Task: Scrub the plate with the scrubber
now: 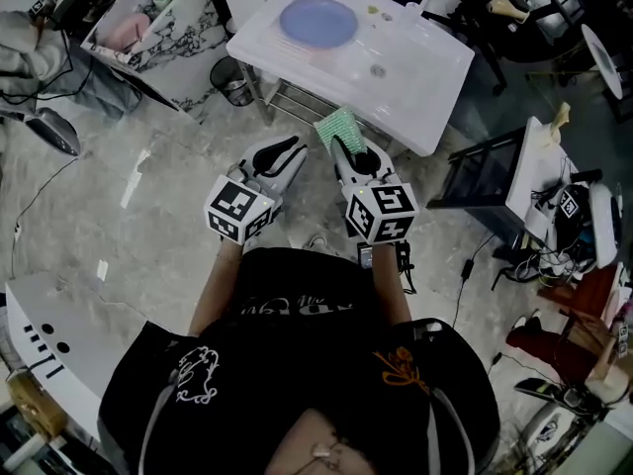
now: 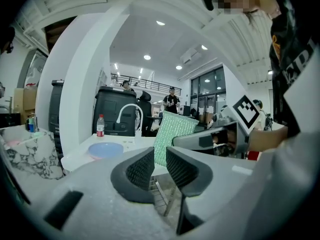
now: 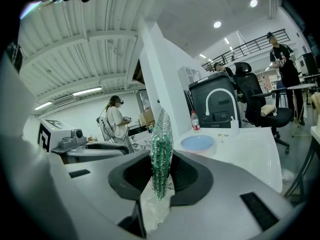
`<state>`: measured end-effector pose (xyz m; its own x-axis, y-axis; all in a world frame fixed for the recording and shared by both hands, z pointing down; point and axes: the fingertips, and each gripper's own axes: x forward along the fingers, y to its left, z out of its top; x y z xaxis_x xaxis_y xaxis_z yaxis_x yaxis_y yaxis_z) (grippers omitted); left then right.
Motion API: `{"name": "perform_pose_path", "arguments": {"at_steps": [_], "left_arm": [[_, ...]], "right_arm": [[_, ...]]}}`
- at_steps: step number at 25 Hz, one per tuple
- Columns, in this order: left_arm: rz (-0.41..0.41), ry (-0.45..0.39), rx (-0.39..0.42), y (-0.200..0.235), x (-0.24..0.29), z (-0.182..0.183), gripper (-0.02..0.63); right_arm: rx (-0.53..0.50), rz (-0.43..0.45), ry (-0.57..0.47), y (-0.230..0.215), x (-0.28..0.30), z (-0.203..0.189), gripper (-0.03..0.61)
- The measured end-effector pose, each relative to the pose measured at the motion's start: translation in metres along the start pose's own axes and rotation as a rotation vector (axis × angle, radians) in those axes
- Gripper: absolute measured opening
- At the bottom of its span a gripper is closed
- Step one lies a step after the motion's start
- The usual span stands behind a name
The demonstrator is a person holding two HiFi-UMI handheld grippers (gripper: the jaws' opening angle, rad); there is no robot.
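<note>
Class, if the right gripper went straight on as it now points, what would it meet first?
Probably the near edge of the white table, touched first by the scrubber held in the right gripper; the blue plate lies further on. Depth unclear.

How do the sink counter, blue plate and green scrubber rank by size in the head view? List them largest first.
1. Sink counter
2. Blue plate
3. Green scrubber, nearer the camera and partly hidden by the right gripper

No words or numbers can be read. The cube (image 1: 237, 209) on the left hand-held gripper (image 1: 281, 152) and the cube (image 1: 382, 212) on the right hand-held gripper (image 1: 346, 146) bear black-and-white square markers only. Print on the person's shirt (image 1: 297, 364) is too blurred.
</note>
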<state>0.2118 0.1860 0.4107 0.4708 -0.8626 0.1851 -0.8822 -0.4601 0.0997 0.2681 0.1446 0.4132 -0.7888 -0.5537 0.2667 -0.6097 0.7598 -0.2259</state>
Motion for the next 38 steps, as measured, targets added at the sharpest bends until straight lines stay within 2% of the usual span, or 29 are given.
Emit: {"name": "perform_pose_path", "arguments": {"at_steps": [5,12,17,22,26,31,38], "left_arm": [[-0.038,0.004,0.011,0.049,0.015,0.001,0.083],[-0.091,0.017,0.049,0.151,0.024,0.018,0.084],[-0.103,0.018,0.032,0.217,0.022,0.023,0.084],[-0.138,0.035,0.012,0.266,0.028,0.02,0.084],[-0.174,0.056,-0.001,0.285,0.037,0.013,0.084],[-0.226,0.098,-0.022,0.289,0.058,-0.003,0.084],[-0.25,0.14,-0.037,0.287,0.091,-0.016,0.086]], "right_arm": [[0.002,-0.038,0.01,-0.006,0.048,0.01,0.087],[0.018,-0.091,0.026,0.001,0.145,0.034,0.087],[0.027,-0.117,0.045,0.01,0.205,0.046,0.087],[0.034,-0.159,0.062,0.013,0.244,0.051,0.087],[0.022,-0.204,0.074,0.007,0.254,0.053,0.087],[0.002,-0.261,0.084,-0.01,0.25,0.053,0.087],[0.004,-0.314,0.091,-0.057,0.252,0.058,0.088]]}}
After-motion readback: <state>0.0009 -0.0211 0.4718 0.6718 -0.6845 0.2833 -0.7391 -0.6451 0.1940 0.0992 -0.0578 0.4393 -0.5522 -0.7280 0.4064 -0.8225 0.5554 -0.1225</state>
